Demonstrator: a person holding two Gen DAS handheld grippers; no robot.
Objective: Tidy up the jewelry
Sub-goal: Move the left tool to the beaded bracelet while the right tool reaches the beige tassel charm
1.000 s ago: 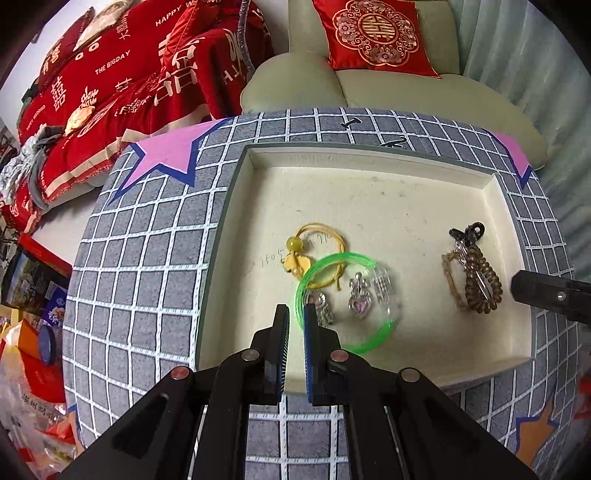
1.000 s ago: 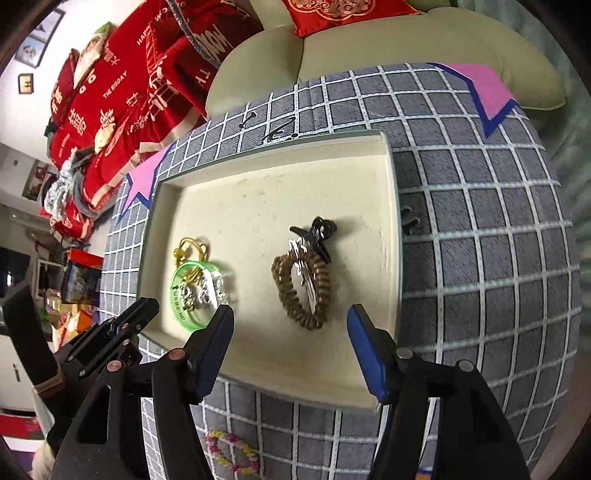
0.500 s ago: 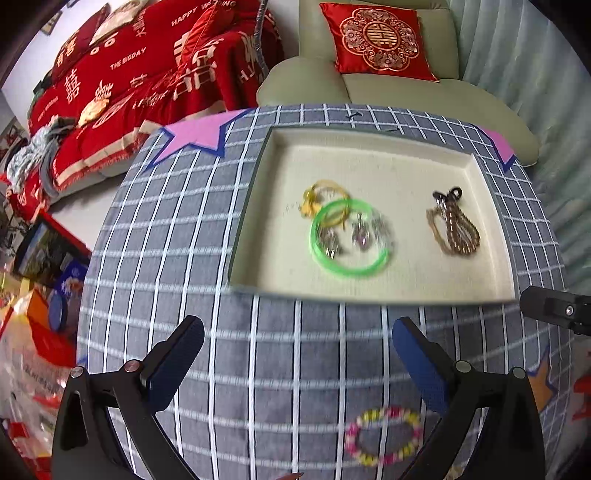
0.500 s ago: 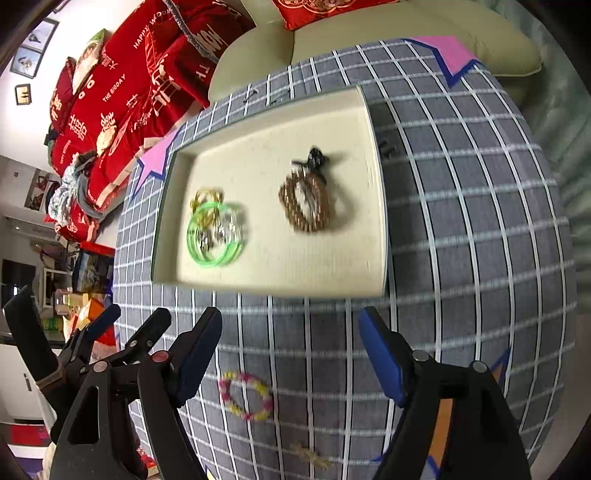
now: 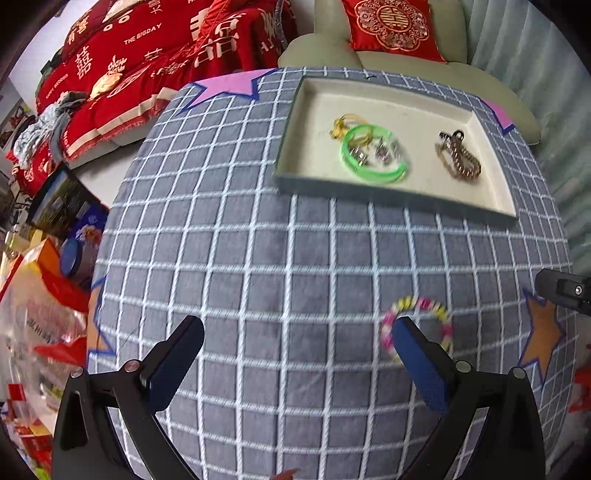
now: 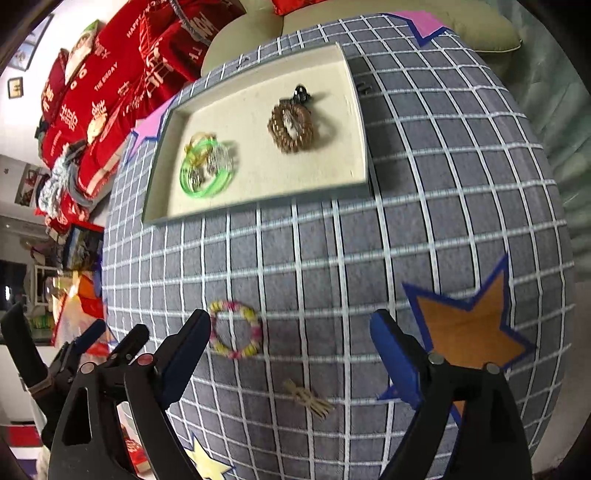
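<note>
A cream tray [image 5: 306, 177] at the far side of the checked cloth holds a green bangle [image 5: 373, 153] lying over small charms, a yellow charm [image 5: 343, 125] and a brown bead bracelet [image 5: 460, 158]. A pink and yellow bead bracelet [image 5: 417, 325] lies on the cloth, partly behind my left gripper's right finger. My left gripper [image 5: 295, 325] is wide open and empty. In the right wrist view the tray [image 6: 258, 201], bangle [image 6: 207, 170] and bead bracelet [image 6: 236, 334] show again. My right gripper [image 6: 291, 317] hovers over the cloth, jaws opening, gripping nothing. A small tan clip [image 6: 308, 398] lies beneath it.
Paper stars are stuck on the cloth: an orange star [image 6: 469, 332], a yellow star [image 6: 207, 465] and a pink star [image 5: 229, 88]. A sofa with red cushions [image 5: 391, 26] stands behind the table. Boxes and bags [image 5: 55, 258] crowd the floor at the left.
Both grippers have drawn back from the tray to the near part of the cloth. The left gripper, shut at the green bangle's rim before, now stands wide open. The right jaws have spread wider.
</note>
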